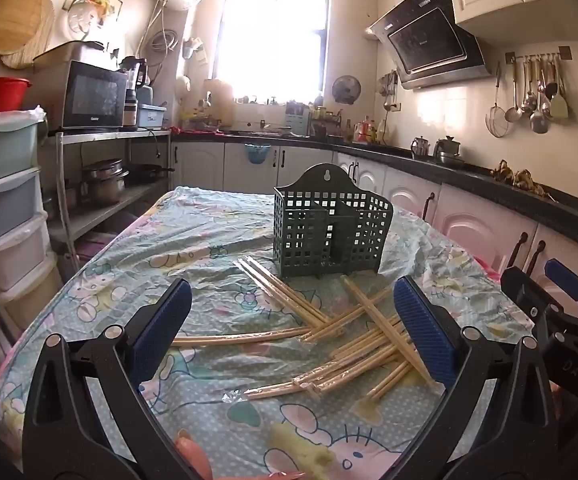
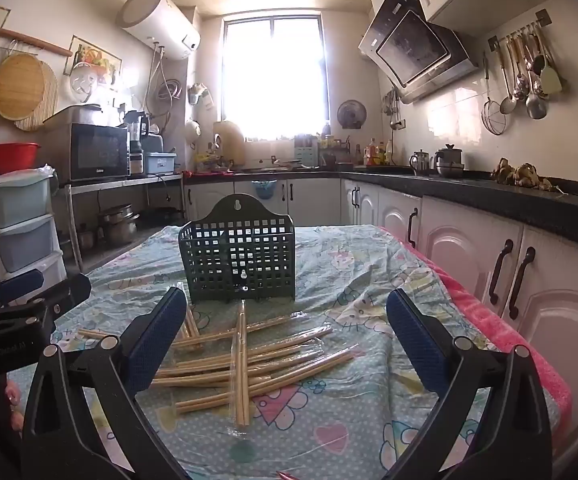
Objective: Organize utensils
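A dark green perforated utensil holder (image 1: 329,228) stands upright on the table, with an inner divider; it also shows in the right wrist view (image 2: 241,256). Several pairs of wooden chopsticks in clear sleeves (image 1: 353,340) lie scattered in front of it, and they show in the right wrist view (image 2: 245,356) too. My left gripper (image 1: 293,328) is open and empty, hovering over the near side of the pile. My right gripper (image 2: 287,338) is open and empty, also above the pile. The right gripper shows at the right edge of the left view (image 1: 561,312).
The table carries a cartoon-print cloth (image 1: 193,248) with a pink towel along its right edge (image 2: 505,336). White cabinets with a dark counter (image 2: 489,200) run on the right. A shelf with a microwave (image 1: 93,96) and plastic drawers (image 1: 5,200) stand on the left.
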Demonstrator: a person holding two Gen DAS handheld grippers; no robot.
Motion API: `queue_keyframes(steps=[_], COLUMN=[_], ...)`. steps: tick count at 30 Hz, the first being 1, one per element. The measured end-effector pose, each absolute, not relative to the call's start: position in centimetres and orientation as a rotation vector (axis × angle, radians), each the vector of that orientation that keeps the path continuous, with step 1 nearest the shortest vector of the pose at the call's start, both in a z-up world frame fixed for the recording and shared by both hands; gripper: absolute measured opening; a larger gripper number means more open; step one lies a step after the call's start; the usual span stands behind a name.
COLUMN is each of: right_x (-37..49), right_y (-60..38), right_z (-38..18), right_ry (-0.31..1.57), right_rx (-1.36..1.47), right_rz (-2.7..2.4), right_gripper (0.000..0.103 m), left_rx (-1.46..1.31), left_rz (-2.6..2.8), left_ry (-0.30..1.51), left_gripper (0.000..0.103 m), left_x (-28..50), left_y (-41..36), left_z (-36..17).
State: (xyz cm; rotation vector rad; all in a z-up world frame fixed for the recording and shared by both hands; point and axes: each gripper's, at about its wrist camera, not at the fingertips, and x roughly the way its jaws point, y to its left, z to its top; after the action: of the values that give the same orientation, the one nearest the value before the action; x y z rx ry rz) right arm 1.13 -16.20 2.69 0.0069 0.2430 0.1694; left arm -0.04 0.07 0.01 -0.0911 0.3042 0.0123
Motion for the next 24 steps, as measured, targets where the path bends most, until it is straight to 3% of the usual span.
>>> queue_keyframes(steps=[24], right_x=[0.98], right_y=[-16.13], right_z=[2.91], right_ry=[0.245], right_rx=[0.002], right_rz=[0.172], right_gripper=[0.097], left_rx=[-0.097], left_rz=[0.016], left_ry=[0.299], left_gripper=[0.093], left_x=[0.00], left_y=[-0.15], left_z=[0.31])
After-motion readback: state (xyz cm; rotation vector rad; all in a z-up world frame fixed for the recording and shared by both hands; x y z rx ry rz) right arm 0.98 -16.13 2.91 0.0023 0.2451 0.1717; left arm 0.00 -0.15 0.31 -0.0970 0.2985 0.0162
